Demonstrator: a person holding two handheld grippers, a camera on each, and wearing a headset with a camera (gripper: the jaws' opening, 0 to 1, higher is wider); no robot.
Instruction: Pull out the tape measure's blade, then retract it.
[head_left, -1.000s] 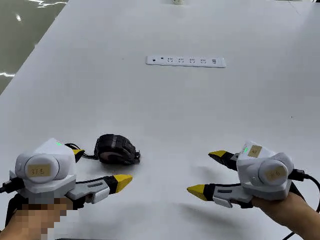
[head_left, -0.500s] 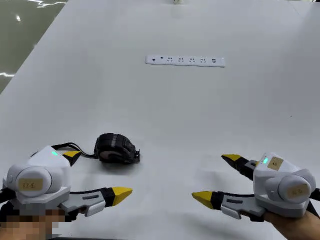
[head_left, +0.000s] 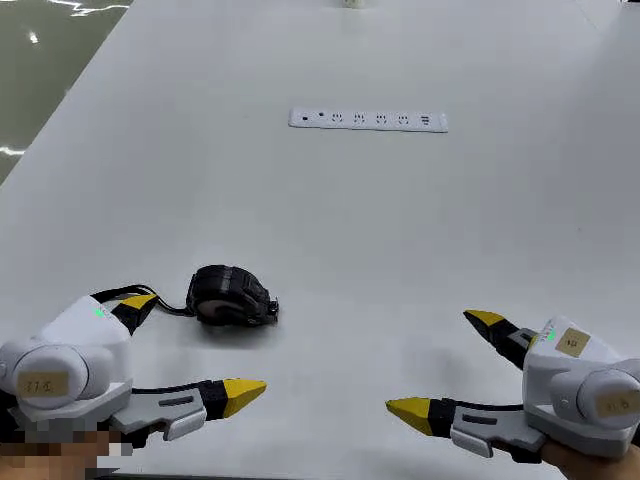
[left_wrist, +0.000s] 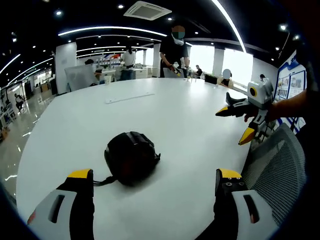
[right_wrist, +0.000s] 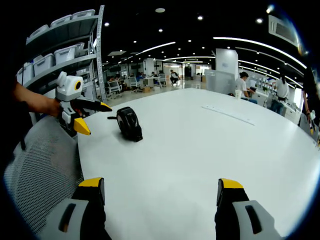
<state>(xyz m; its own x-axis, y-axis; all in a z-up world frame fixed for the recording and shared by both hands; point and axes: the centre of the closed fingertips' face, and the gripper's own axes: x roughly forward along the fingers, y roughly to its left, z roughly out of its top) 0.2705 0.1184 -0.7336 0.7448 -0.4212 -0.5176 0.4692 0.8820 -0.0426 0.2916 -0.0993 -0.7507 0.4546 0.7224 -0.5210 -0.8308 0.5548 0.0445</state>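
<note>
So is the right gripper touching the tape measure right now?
Apart. The head view shows a wide stretch of bare white table between the open right gripper and the tape measure.

Black tape measure (head_left: 230, 297) on its side on white table, blade retracted.

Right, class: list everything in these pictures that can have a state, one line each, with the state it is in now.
tape measure: lying on the table, no blade drawn out, held by neither gripper
left gripper: open, jaws wide apart, holding nothing, just short of the tape measure
right gripper: open, holding nothing, well off to the side of the tape measure
power strip: lying flat, no plug in it
</note>
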